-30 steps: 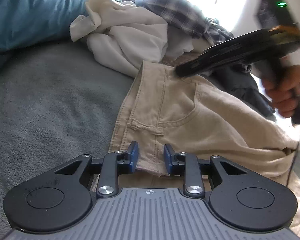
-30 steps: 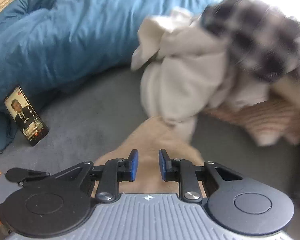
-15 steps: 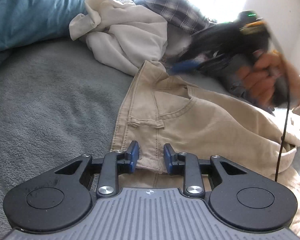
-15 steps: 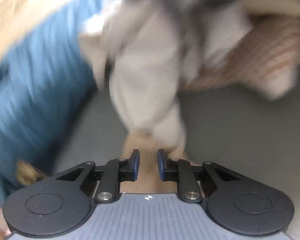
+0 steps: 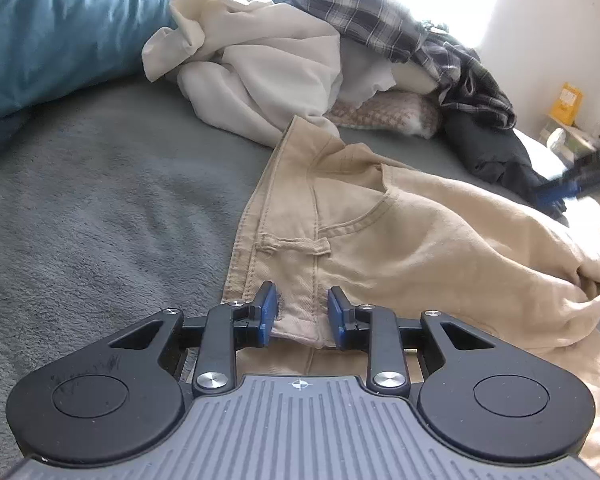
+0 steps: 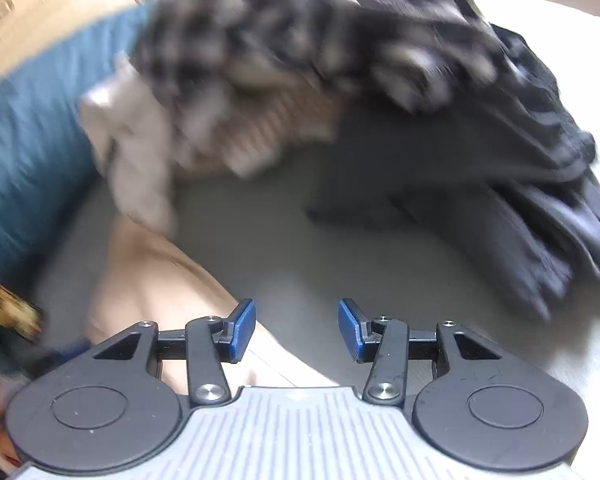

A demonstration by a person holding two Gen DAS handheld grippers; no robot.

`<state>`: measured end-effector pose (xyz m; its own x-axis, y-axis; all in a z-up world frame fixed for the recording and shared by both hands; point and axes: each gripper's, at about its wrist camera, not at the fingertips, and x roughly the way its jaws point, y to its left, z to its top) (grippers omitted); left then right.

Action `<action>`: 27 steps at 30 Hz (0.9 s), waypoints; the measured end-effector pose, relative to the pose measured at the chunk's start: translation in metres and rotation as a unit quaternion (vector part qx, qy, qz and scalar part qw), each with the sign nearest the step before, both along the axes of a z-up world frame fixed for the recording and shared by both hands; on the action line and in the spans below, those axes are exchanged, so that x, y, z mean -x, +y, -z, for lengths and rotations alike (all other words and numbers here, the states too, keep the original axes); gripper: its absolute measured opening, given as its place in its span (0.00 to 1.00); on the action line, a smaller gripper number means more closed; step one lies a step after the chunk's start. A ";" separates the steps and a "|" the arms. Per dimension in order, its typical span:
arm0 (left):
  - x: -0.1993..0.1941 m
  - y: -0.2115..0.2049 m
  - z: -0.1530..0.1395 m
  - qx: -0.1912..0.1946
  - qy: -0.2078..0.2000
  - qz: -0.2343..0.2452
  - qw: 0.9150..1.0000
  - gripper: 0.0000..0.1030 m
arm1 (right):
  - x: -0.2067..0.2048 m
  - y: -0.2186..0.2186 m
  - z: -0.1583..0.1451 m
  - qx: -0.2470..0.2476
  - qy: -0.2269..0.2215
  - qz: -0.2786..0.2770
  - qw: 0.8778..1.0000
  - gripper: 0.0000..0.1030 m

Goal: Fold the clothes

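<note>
Khaki trousers (image 5: 400, 240): unfolded, beside the unsorted clothes heap (image 5: 300, 60) (nothing folded yet).
Left gripper (image 5: 302, 314): jaws pinch the waistband.
Right gripper (image 6: 296, 330): jaws just opened, empty.

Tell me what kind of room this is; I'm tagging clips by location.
Most likely a bedroom, with the work done on a bed: a grey fleece blanket as the surface, a blue duvet bunched behind it, and a heap of unfolded clothes beside the tan trousers.

Right hand-held gripper (image 6: 296, 330) just opening, empty, above blanket (image 6: 340, 248)
</note>
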<state>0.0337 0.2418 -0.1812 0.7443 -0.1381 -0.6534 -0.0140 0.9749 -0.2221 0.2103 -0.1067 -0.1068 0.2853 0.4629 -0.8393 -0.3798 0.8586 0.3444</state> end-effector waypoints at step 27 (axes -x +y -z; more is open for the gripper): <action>-0.036 -0.070 0.004 -0.039 0.000 0.039 0.998 0.31 | 0.039 0.040 0.027 0.069 -0.055 -0.175 0.981 0.08</action>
